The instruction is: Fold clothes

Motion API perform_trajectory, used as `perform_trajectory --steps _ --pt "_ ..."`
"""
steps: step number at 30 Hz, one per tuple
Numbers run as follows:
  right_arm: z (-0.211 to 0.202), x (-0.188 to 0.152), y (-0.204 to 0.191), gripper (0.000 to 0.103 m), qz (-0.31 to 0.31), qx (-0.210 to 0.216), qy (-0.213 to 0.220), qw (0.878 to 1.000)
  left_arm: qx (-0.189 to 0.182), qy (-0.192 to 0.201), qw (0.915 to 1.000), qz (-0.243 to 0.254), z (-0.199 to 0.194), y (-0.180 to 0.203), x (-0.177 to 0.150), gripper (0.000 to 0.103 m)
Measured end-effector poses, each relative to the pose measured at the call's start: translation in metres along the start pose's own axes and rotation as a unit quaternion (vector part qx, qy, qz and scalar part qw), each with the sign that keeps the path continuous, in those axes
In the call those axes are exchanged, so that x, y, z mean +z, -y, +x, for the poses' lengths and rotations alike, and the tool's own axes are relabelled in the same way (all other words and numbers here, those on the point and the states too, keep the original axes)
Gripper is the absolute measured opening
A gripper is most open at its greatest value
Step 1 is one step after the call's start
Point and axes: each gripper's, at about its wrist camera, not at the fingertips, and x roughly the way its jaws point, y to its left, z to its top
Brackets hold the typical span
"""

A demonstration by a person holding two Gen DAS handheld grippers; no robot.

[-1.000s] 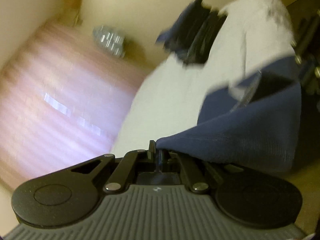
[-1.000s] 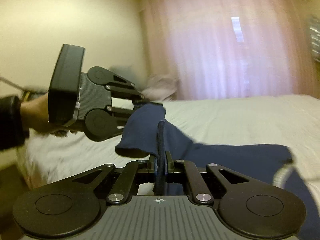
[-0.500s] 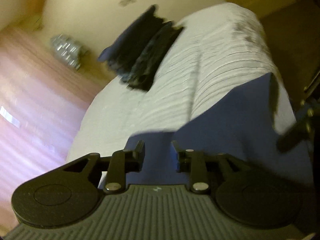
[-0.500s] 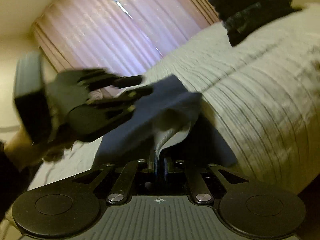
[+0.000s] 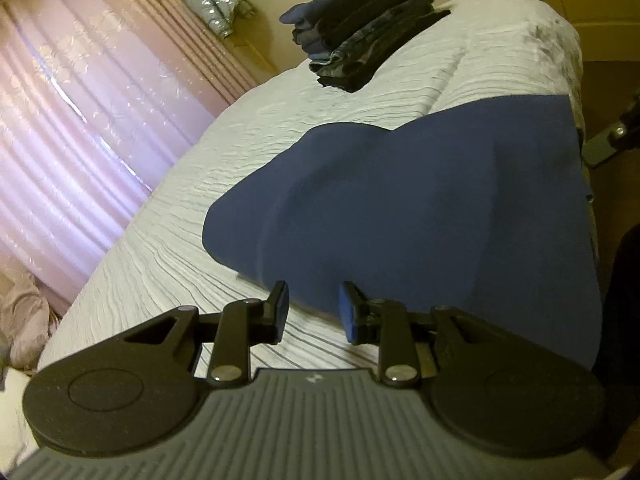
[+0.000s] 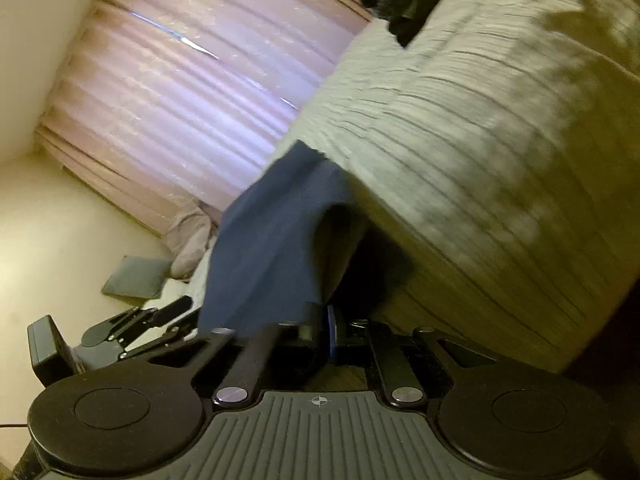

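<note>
navy garment point(image 5: 420, 208) lies on bed point(image 5: 320, 92), draped over its edge. l gripper point(image 5: 313, 308) wide, empty, garment just ahead. r gripper point(image 6: 320, 330) pinching hanging edge, so r leads the fold.

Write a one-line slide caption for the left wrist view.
Open left gripper poised over navy garment on white bedspread, folded dark clothes stacked behind.
</note>
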Motion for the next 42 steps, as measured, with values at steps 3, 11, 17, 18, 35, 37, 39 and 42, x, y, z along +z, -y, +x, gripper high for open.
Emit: perform_trajectory --steps 3,11,17,18,35,37,39,42 --pt "-0.022 0.0 0.001 0.006 -0.022 -0.011 0.021 0.999 0.001 0.004 0.9998 -0.02 -0.014 -0.002 -0.006 0.026" --pt "-0.015 0.012 -0.002 0.007 -0.032 -0.02 0.053 0.998 -0.02 0.012 0.9949 -0.098 -0.043 -0.003 -0.012 0.034" --pt "-0.005 0.017 -0.008 0.007 -0.058 -0.026 0.05 0.997 -0.023 0.011 0.9954 -0.092 -0.072 0.013 -0.021 0.043" --pt "-0.004 0.017 -0.009 0.007 -0.063 -0.032 0.046 0.996 -0.026 0.014 0.9957 -0.087 -0.078 0.019 -0.022 0.043" --pt "-0.018 -0.002 -0.033 0.092 -0.239 -0.096 0.051 0.965 0.001 0.024 0.9995 0.022 -0.085 0.106 -0.021 0.045" --pt "-0.016 0.002 -0.033 0.091 -0.234 -0.09 0.049 0.967 0.008 0.022 0.9996 0.014 -0.084 0.102 -0.02 0.045" --pt "-0.01 0.008 -0.031 0.091 -0.221 -0.084 0.04 0.971 0.01 0.021 0.9997 0.0 -0.085 0.097 -0.02 0.043" --pt "-0.001 0.018 -0.03 0.091 -0.198 -0.073 0.029 0.977 0.004 0.017 0.9995 -0.026 -0.086 0.088 -0.02 0.014"
